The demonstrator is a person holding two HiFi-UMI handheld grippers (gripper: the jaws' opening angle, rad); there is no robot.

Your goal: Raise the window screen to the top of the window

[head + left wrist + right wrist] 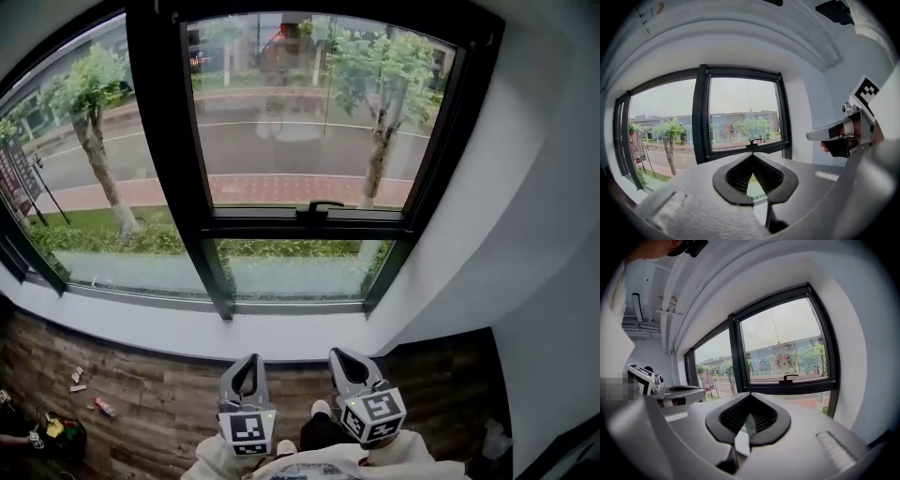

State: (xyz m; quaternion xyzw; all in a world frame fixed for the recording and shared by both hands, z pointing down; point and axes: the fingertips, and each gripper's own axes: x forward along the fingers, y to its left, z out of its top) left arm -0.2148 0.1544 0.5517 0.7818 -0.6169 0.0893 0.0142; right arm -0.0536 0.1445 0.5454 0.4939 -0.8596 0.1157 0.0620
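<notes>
The black-framed window fills the upper part of the head view, with its black handle on the crossbar of the middle sash. No screen mesh shows over the panes; only a thin cord hangs down the glass. My left gripper and right gripper sit low and side by side near the person's body, well short of the sill, and both point at the window. Each is shut with nothing between its jaws. The handle shows beyond the left gripper, and the handle beyond the right gripper.
A white sill runs under the window above a dark wooden floor. Small litter and a dark bag lie at the lower left. A white wall closes the right side, with a bottle at its foot.
</notes>
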